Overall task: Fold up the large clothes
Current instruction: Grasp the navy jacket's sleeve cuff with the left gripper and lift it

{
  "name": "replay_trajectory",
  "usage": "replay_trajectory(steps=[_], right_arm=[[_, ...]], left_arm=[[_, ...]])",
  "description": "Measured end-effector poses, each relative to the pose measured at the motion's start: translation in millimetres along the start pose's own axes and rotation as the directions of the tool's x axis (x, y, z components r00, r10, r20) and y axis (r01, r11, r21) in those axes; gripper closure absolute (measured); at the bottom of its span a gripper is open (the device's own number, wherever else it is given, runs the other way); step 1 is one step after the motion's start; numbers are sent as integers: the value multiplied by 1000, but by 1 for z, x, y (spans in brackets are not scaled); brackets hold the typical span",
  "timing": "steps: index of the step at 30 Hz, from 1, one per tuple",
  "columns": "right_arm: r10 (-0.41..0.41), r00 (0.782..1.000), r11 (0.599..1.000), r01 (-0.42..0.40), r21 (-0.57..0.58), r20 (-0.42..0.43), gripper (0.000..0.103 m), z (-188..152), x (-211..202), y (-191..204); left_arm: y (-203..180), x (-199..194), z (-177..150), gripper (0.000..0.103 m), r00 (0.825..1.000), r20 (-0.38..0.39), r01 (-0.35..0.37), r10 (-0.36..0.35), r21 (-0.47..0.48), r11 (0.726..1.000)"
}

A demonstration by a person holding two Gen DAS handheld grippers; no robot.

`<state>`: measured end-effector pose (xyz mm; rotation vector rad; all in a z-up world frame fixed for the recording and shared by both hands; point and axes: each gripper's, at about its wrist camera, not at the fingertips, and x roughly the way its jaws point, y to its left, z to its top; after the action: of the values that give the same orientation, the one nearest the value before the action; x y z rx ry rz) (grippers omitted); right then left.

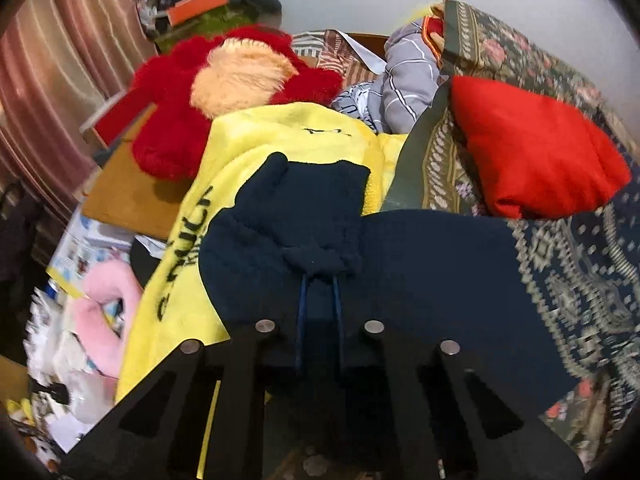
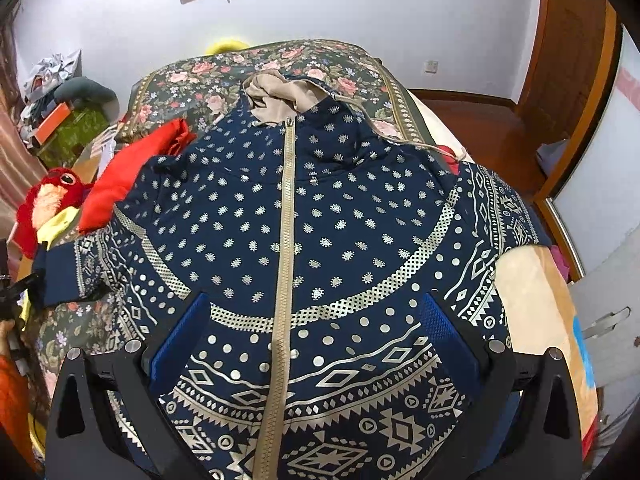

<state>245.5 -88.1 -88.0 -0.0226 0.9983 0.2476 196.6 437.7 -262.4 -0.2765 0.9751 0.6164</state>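
Jacket (image 2: pixel 320 240): we see it spread zip-up across the bed (image 2: pixel 532 292).
Left tongs (image 1: pixel 320 276): clenched on its navy cuff (image 1: pixel 304 224), at the bed's left edge.
Right tongs (image 2: pixel 316 332): released, above the hem.

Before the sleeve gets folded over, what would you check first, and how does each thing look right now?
1. Left gripper shut on the sleeve cuff: ok.
2. Right gripper open, holding nothing: ok.
3. Jacket lying flat, zip closed: ok.
4. Red cloth touching the jacket's shoulder: not ok.
5. How firmly the cuff is pinched: cannot tell.
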Motion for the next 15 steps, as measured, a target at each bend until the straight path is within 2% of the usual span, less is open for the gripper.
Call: replay_trajectory(steps=[2, 5, 9, 12, 15], right_arm=[[14, 1000, 1000, -14, 6, 7, 0, 0, -6, -1], [48, 999, 998, -48, 27, 17, 0, 3, -14, -4], [108, 993, 992, -111, 69, 43, 0, 10, -28, -11], [119, 991, 990, -123, 67, 66, 0, 18, -37, -14], [90, 991, 995, -93, 25, 100, 0, 26, -47, -14]], left_arm=[[10, -10, 6, 95, 998, -14, 66, -67, -60, 996], [16, -35, 14, 96, 988, 34, 156, -153, -117, 981], [6, -89, 31, 96, 970, 130, 219, -207, -92, 971], [-14, -131, 48, 96, 945, 194, 278, -263, -54, 959], [-43, -168, 61, 96, 914, 246, 334, -324, 0, 943]])
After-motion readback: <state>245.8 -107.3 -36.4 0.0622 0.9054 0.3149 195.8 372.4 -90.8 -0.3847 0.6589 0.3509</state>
